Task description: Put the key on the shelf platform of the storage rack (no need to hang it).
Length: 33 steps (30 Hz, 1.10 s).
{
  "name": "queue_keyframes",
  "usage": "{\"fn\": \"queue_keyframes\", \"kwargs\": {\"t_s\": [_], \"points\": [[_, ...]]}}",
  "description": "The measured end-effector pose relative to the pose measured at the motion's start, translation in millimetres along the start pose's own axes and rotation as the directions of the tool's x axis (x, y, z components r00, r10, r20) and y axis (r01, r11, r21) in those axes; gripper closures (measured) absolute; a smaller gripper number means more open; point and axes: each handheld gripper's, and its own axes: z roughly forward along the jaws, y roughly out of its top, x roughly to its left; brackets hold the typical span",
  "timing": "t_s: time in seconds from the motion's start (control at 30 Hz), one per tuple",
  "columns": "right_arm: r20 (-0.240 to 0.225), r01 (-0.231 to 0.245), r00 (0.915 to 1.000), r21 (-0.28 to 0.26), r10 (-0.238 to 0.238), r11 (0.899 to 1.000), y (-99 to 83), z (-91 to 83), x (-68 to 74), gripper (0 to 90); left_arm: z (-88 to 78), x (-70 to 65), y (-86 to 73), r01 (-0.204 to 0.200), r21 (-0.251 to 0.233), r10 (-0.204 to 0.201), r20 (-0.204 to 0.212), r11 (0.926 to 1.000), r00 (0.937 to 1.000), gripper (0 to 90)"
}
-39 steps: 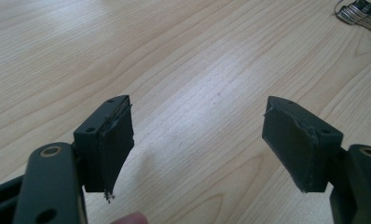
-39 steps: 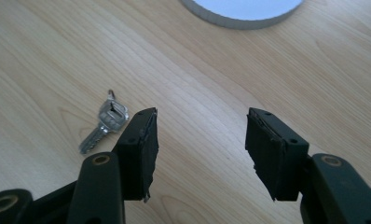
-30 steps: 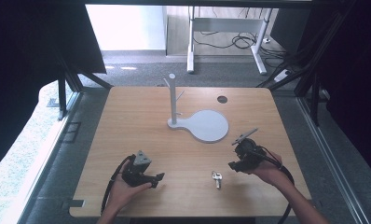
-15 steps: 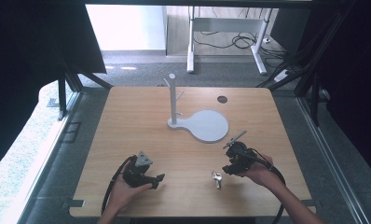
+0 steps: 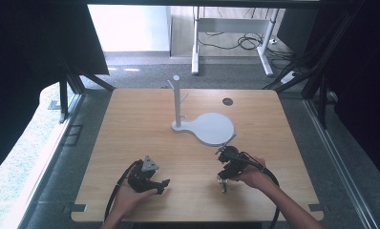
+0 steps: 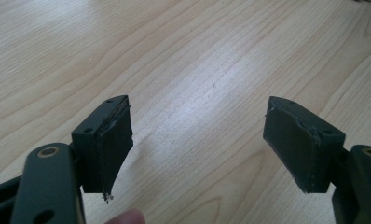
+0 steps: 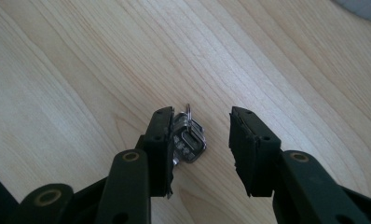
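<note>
**Key lying between the parted jaws of the right gripper**

In the high view, a wooden table [image 5: 131, 124] is being seen from above, and a cable is trailing off its near edge at the lower left of the frame. Just right of that cable, the left gripper [image 5: 165, 184] is being held low over the wood by the left hand [image 5: 126, 196], with its grey three-cornered plate uppermost. In the left gripper view, its jaws are being held wide apart over bare wood grain, and a fingertip [image 6: 125, 217] is being caught at the bottom edge of the frame.

At the centre of the high view, a white stand [image 5: 177, 102] with short pegs is standing upright on a white base [image 5: 213, 129] that widens into a round plate. Right of the post, toward the upper middle of the frame, a small dark hole [image 5: 227, 101] is being shown in the tabletop.

At the lower right, below the round plate, the right gripper [image 5: 222, 183] is being pointed down at the table by the right hand [image 5: 251, 175]. In the right gripper view, its jaws are being held moderately apart, and a small metal key [image 7: 187, 139] on a ring is lying flat on the wood between them, close against the jaw at frame left; whether it is being touched cannot be told.
</note>
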Motion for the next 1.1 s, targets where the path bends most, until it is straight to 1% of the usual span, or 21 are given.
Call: {"fn": "queue_keyframes", "kwargs": {"t_s": [0.17,0.3,0.47,0.57,0.7,0.73,0.8,0.93,1.03,1.1], "points": [[-0.003,0.004,1.0000,0.029,-0.004,1.000,6.3,8.0,1.8,63.8,-0.4,1.1,-0.2,0.003,-0.003,-0.003,0.000,1.0000,1.0000,24.1],[0.009,0.014,0.9999,0.024,-0.014,1.000,11.0,12.4,0.6,67.5,0.5,1.6,-0.4,0.000,0.002,0.000,0.000,1.0000,1.0000,24.1],[0.009,0.018,0.9998,0.059,-0.019,0.998,13.1,20.5,-0.2,69.7,0.4,0.5,-0.4,-0.002,0.003,0.002,0.002,1.0000,1.0000,24.1],[0.007,0.018,0.9998,0.067,-0.018,0.998,14.4,24.4,-0.2,71.2,0.7,0.9,-0.5,-0.003,0.004,0.003,0.000,1.0000,1.0000,24.1],[-0.003,0.020,0.9998,0.074,-0.020,0.997,15.3,28.1,-1.6,75.5,-0.9,-0.4,0.4,-0.009,0.002,0.009,0.001,1.0000,1.0000,24.0],[-0.007,0.013,0.9999,0.080,-0.012,0.997,15.4,29.3,-1.4,76.4,-0.8,-0.6,0.4,-0.010,0.002,0.010,0.001,0.9999,1.0000,24.0],[-0.013,0.017,0.9998,0.095,-0.016,0.995,15.2,31.5,-1.7,77.0,0.1,-0.8,0.2,-0.013,0.006,0.013,0.002,0.9999,0.9999,24.0],[-0.025,0.010,0.9997,0.095,-0.007,0.995,15.5,32.6,-1.9,78.7,1.8,-1.2,0.0,-0.015,0.011,0.015,0.001,0.9998,0.9999,23.9],[-0.036,-0.005,0.9993,0.097,0.009,0.995,15.6,33.6,-1.9,80.8,2.6,-1.2,-0.2,-0.016,0.016,0.016,0.000,0.9997,0.9999,23.8],[-0.048,-0.007,0.9988,0.102,0.012,0.995,15.6,33.8,-2.8,82.4,2.5,-1.2,-0.3,-0.020,0.019,0.020,-0.001,0.9996,0.9998,23.7]]}}
